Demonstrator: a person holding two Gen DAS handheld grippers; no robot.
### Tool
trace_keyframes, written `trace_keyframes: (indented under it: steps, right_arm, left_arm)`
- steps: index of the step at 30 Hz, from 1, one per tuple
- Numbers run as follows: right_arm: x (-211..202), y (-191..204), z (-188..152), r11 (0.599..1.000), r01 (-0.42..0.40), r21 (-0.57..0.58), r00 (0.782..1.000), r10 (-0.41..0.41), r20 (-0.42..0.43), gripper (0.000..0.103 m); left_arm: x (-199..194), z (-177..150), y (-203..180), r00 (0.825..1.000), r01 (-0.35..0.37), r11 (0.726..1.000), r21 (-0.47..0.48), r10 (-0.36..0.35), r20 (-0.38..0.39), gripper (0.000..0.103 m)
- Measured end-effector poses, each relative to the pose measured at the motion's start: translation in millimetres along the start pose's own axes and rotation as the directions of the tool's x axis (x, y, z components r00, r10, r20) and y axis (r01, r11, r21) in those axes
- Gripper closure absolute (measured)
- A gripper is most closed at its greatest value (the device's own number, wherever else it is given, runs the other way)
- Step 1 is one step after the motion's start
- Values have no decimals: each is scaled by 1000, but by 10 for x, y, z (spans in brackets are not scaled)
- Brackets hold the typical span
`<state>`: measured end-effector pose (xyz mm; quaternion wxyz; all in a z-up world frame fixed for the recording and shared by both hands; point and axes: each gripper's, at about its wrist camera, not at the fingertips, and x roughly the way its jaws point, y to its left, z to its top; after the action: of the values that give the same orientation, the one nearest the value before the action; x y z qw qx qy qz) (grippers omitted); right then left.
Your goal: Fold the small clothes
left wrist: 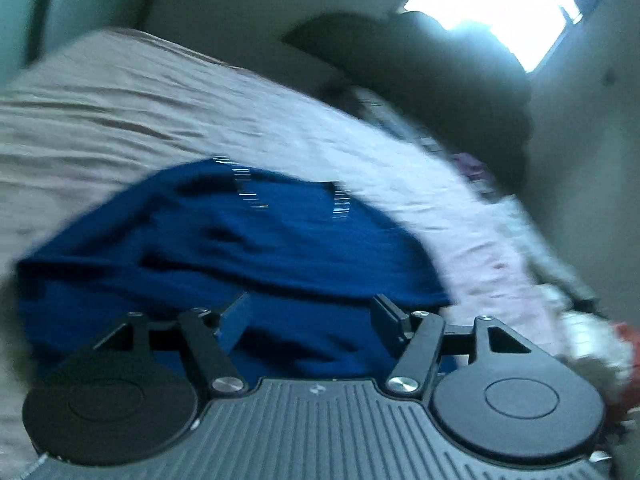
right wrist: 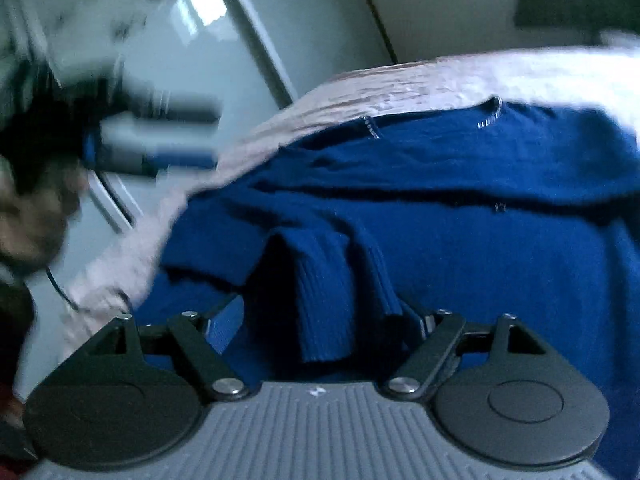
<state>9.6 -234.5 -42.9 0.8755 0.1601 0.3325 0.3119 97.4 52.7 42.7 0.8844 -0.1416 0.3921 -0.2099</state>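
A blue knitted sweater [left wrist: 248,248] lies spread on a bed with a pale pink sheet [left wrist: 120,112]. My left gripper [left wrist: 308,312] is open just above the sweater's near edge, with nothing between its fingers. In the right wrist view the sweater [right wrist: 460,184] fills the middle. A ribbed cuff or hem [right wrist: 320,296] hangs between the fingers of my right gripper [right wrist: 320,320], which stand wide apart. The left gripper [right wrist: 160,144] shows blurred at the left of that view, held by a hand.
A dark rounded headboard or cushion [left wrist: 440,80] sits at the far end of the bed under a bright window [left wrist: 496,4]. Crumpled clothes [left wrist: 580,332] lie at the right edge of the bed. A pale wardrobe door [right wrist: 200,40] stands beyond the bed.
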Motion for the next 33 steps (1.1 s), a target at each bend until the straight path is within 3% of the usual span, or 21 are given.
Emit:
trace_keyframes:
  steps: [3, 6, 9, 10, 13, 14, 16, 21, 24, 28, 30, 33]
  right_arm:
    - [-34, -281, 23, 972, -112, 205, 994, 105, 43, 22]
    - [-99, -555, 44, 910, -197, 365, 980, 172, 102, 24]
    - [-139, -636, 41, 895, -203, 398, 979, 172, 114, 28]
    - [-134, -626, 49, 903, -177, 391, 984, 150, 98, 38]
    - [-47, -573, 65, 937, -57, 344, 998, 53, 23, 80]
    - [-44, -564, 64, 943, -34, 330, 999, 32, 12, 90]
    - [-96, -543, 64, 955, -7, 295, 1000, 6, 2, 96]
    - [-195, -338, 387, 991, 95, 95, 995, -98, 24, 98]
    - [-233, -130, 679, 987, 152, -57, 987, -148, 67, 98]
    - [-269, 193, 998, 919, 286, -270, 954, -248, 168, 98]
    - [-258, 253, 1136, 891, 329, -312, 939, -274, 208, 98]
    - [-312, 259, 1281, 861, 380, -338, 917, -302, 263, 98]
  left_arm:
    - [36, -98, 139, 992, -127, 991, 33, 127, -2, 35]
    - [10, -220, 265, 986, -163, 986, 34, 164, -21, 35]
    - [-36, -285, 309, 986, -164, 986, 35, 165, -26, 35]
    - [-42, -306, 300, 985, -167, 985, 43, 168, -22, 35]
    - [-63, -326, 270, 981, -191, 978, 82, 192, -11, 35]
    - [-52, -334, 255, 979, -202, 975, 97, 204, -10, 35]
    - [-97, -371, 204, 975, -221, 967, 127, 223, -4, 35]
    - [-142, -415, 124, 965, -263, 945, 194, 261, 34, 34]
    - [-128, -468, 9, 970, -242, 937, 251, 238, 47, 31]
    - [-89, -562, -182, 971, -240, 899, 366, 227, 79, 24]
    - [-77, -560, -207, 963, -270, 884, 382, 248, 105, 23]
    - [-81, -483, -130, 955, -296, 896, 332, 268, 126, 23]
